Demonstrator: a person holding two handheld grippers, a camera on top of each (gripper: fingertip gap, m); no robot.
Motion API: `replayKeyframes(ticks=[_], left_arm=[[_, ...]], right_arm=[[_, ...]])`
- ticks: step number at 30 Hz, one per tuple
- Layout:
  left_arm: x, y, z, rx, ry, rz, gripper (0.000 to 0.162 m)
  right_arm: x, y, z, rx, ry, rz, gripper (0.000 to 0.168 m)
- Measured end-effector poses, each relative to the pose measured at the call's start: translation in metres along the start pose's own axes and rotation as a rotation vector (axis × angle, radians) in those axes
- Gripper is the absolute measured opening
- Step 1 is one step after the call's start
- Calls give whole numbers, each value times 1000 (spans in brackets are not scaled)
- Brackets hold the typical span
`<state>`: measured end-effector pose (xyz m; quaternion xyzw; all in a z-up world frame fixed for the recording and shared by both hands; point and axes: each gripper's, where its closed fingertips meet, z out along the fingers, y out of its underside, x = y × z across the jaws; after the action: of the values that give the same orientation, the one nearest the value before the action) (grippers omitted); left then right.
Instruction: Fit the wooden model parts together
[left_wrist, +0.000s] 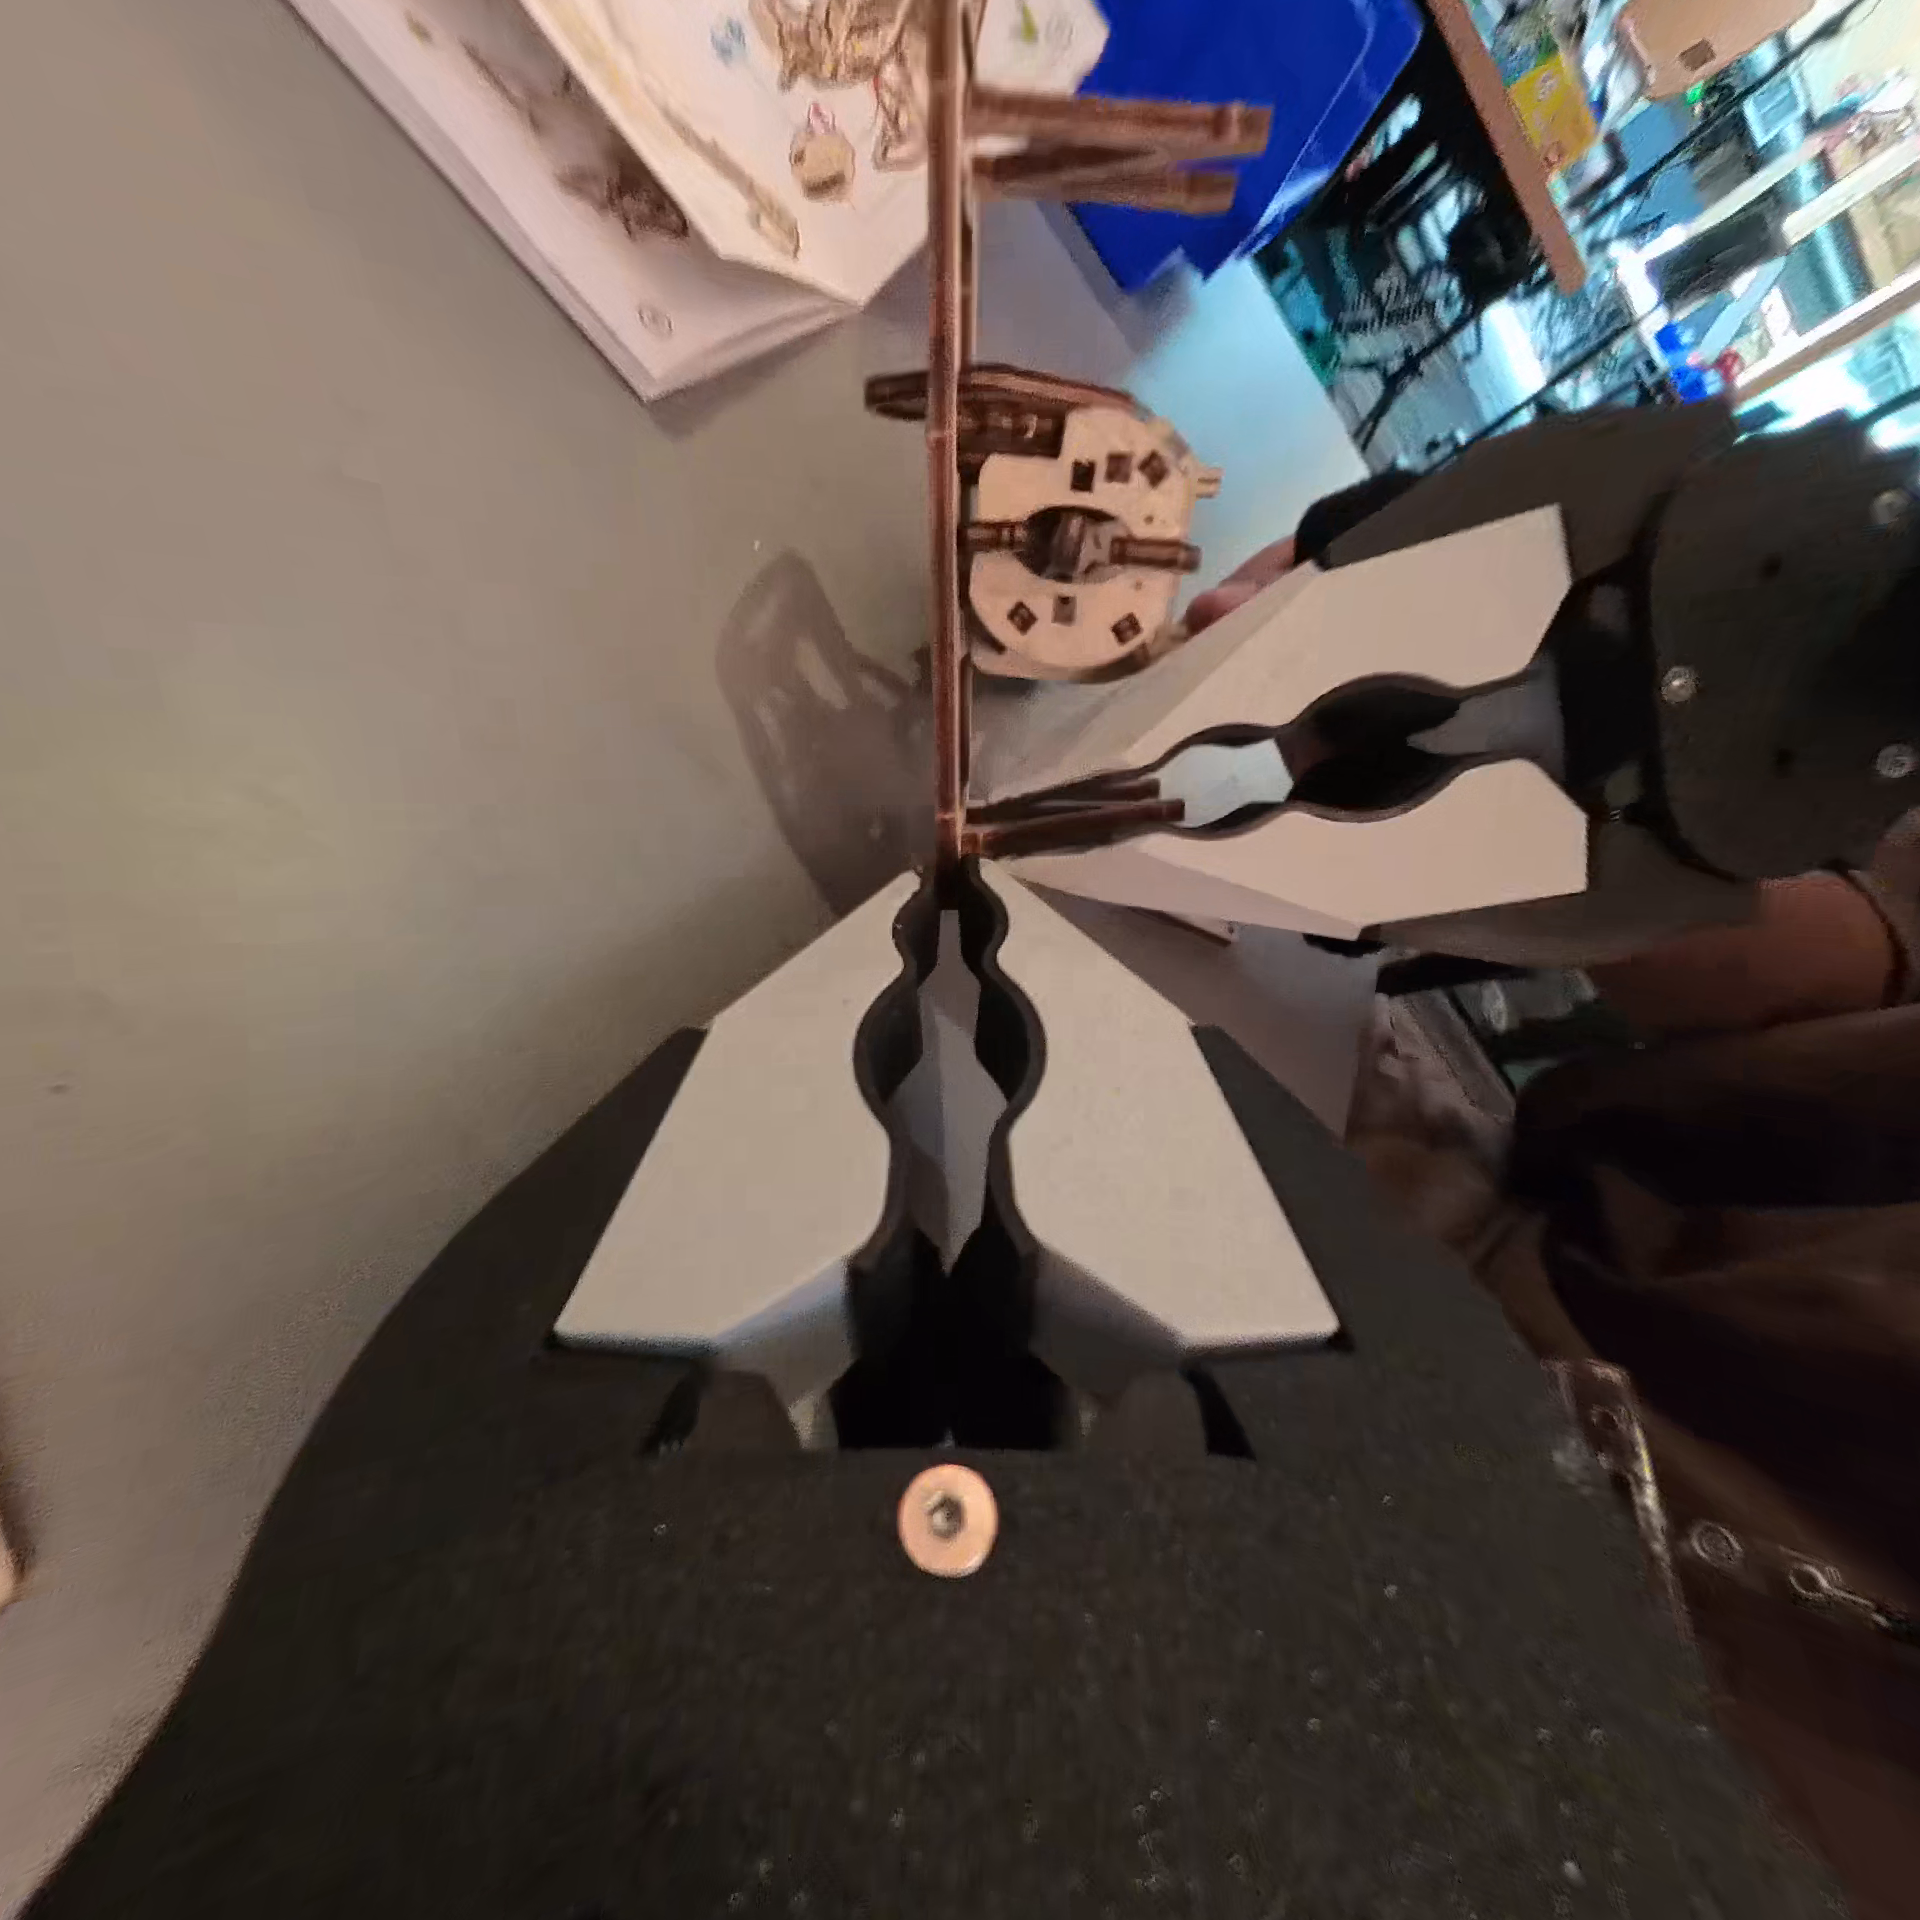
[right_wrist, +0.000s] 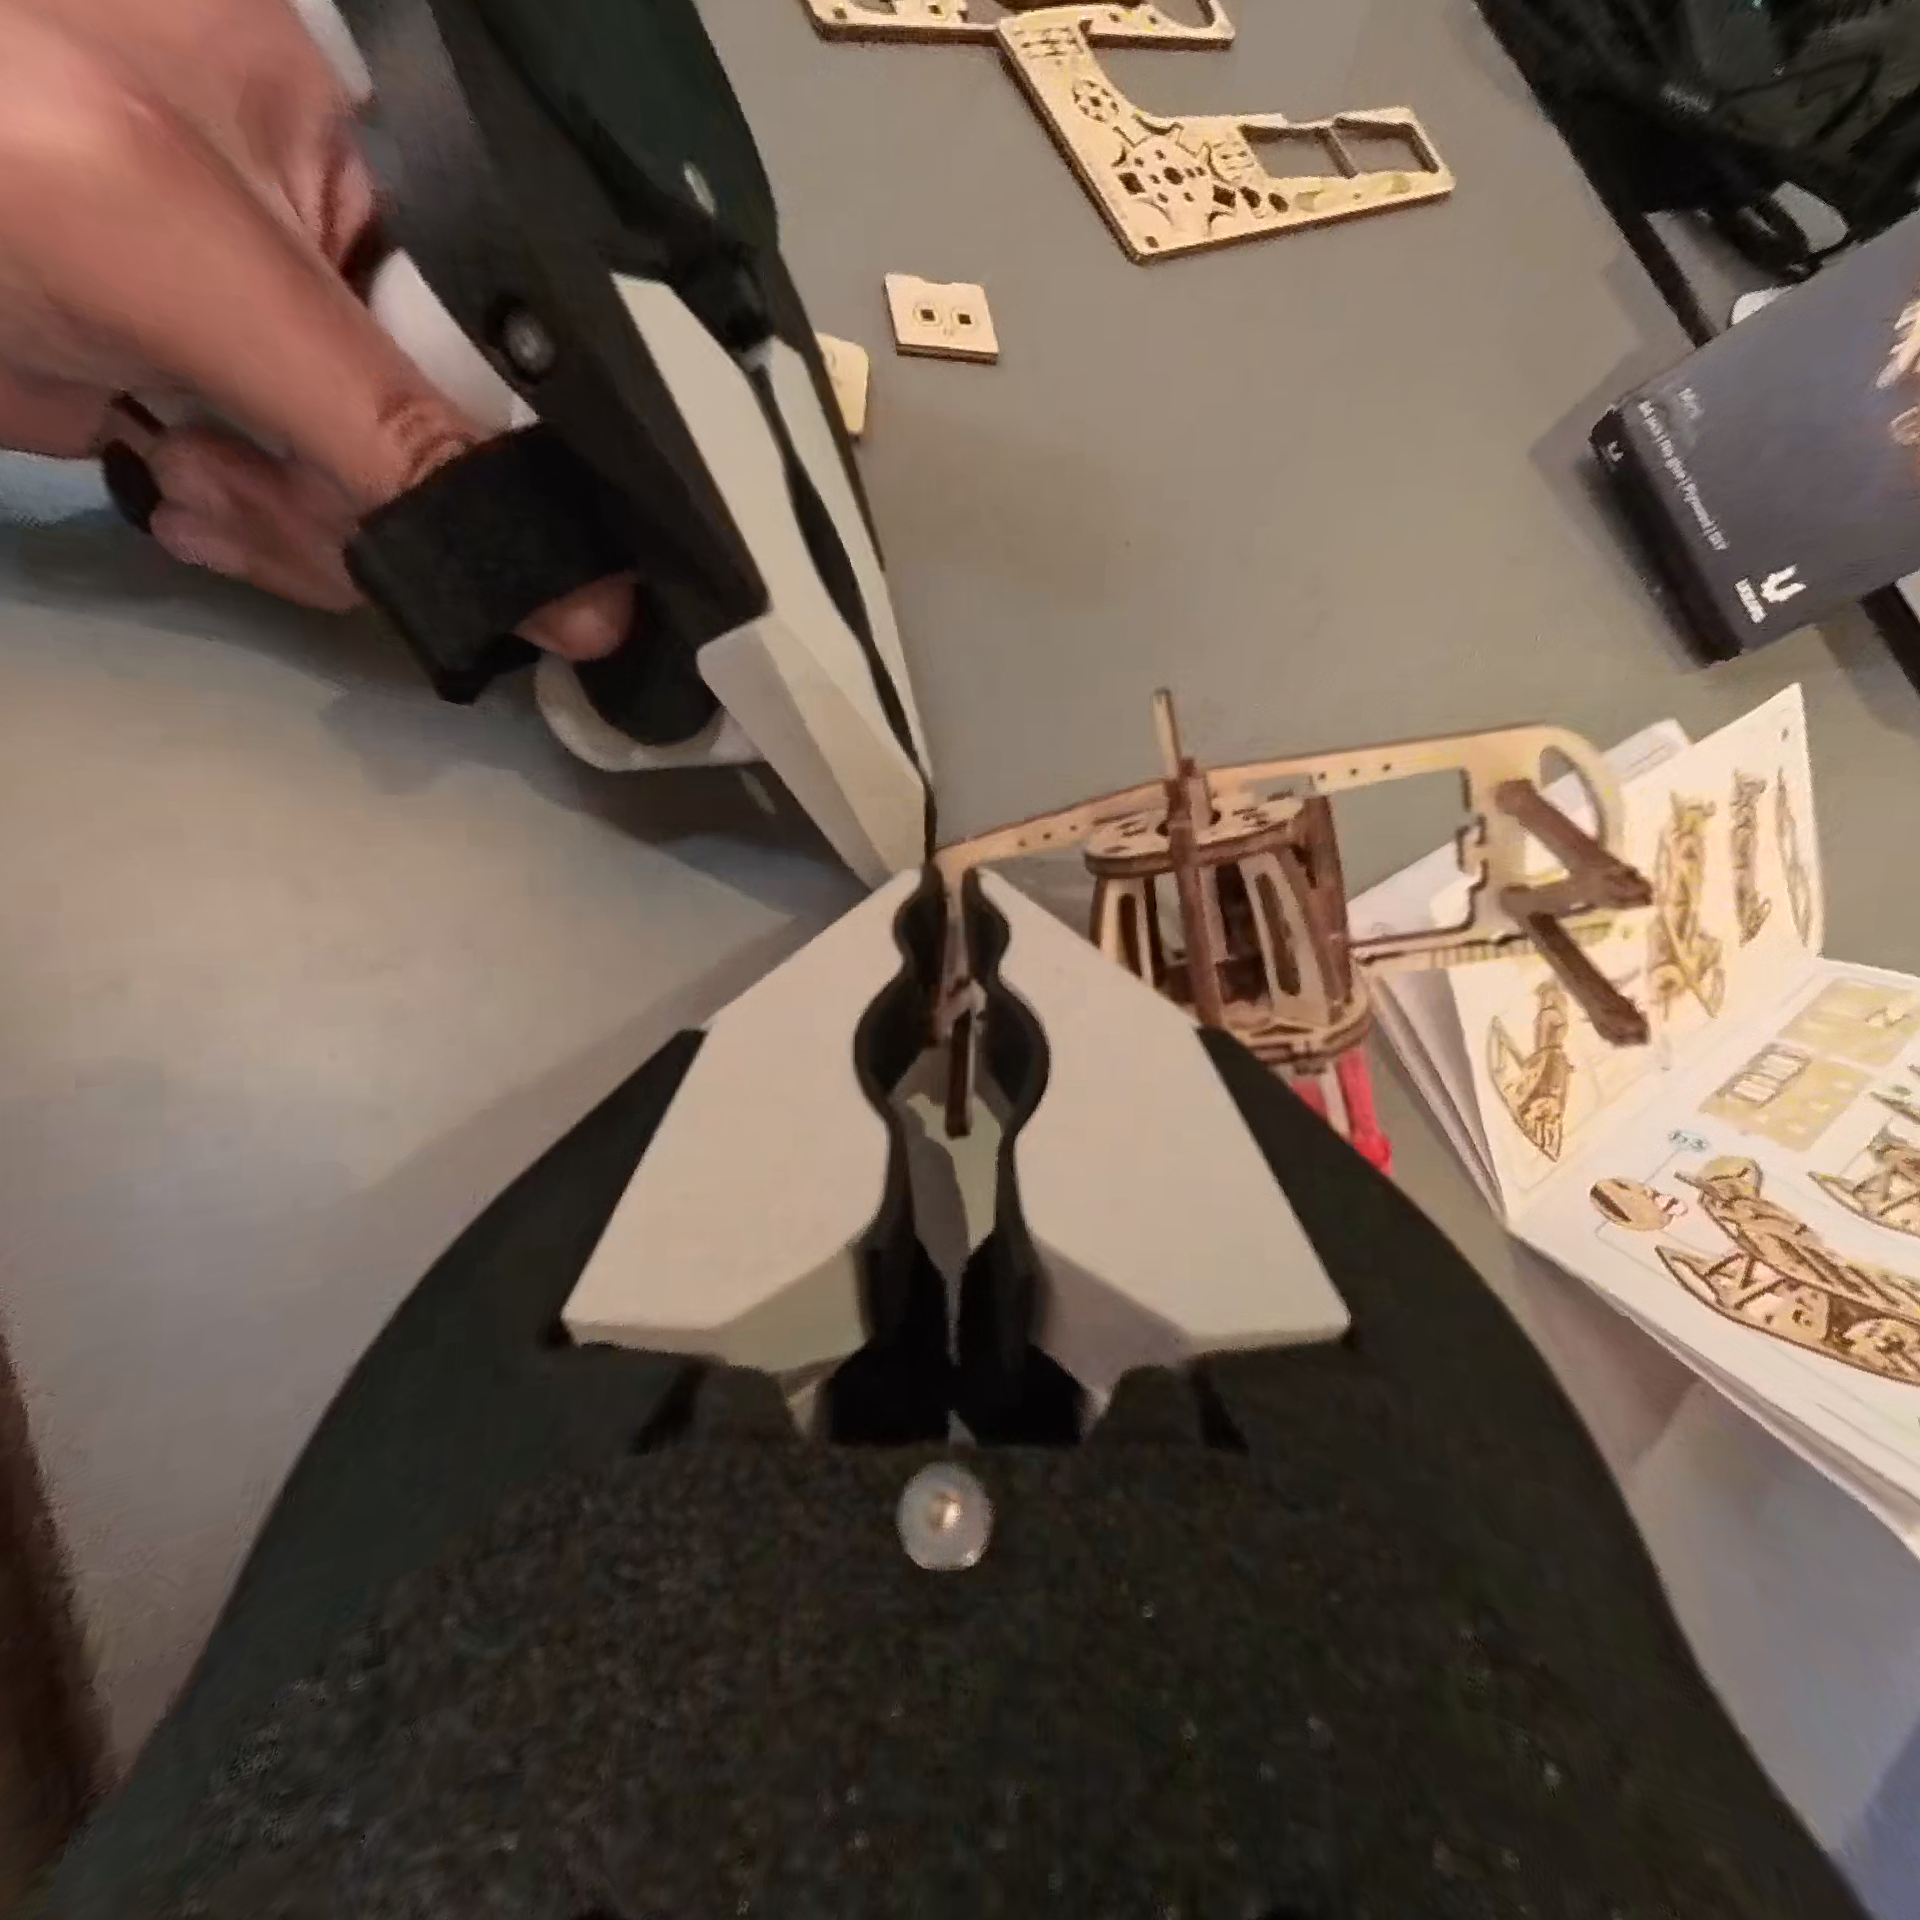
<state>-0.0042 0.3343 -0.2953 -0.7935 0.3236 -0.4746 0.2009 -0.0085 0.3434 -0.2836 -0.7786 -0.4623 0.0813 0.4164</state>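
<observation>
My left gripper (left_wrist: 948, 883) is shut on the near end of a thin flat wooden frame (left_wrist: 945, 520), seen edge-on and running straight away from me. In the right wrist view the frame (right_wrist: 1351, 764) stretches to the right from the left gripper (right_wrist: 925, 821). Two dark wooden pegs (left_wrist: 1122, 145) stick out of its far end. My right gripper (right_wrist: 951, 883) is shut on a small dark wooden peg (right_wrist: 958, 1070). In the left wrist view the right gripper (left_wrist: 1179, 805) holds this peg (left_wrist: 1070, 816) against the frame's near end, just above my left fingertips.
A round wooden drum assembly (right_wrist: 1216, 914) stands on the grey table (right_wrist: 312, 935) behind the frame. An open instruction booklet (right_wrist: 1714, 1143) lies at the right, a dark box (right_wrist: 1756, 478) behind it. Cut-out wooden sheets (right_wrist: 1226, 156) and a small square piece (right_wrist: 940, 317) lie farther back. A blue bin (left_wrist: 1247, 125) stands beyond.
</observation>
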Motion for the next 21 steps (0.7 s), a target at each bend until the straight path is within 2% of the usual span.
replayKeyframes(ticks=[4, 9, 15, 21], left_arm=[[-3, 3, 7, -37, 30, -121, 1], [-8, 3, 8, -50, 55, -212, 2], [-8, 3, 9, -69, 100, -280, 1], [-10, 2, 9, -69, 122, -330, 1]], right_arm=[[3, 7, 5, -102, -32, -116, 0], [1, 13, -3, -194, -98, -171, 13], [4, 19, 9, -256, -141, -223, 2], [6, 17, 11, -320, -175, -278, 3]])
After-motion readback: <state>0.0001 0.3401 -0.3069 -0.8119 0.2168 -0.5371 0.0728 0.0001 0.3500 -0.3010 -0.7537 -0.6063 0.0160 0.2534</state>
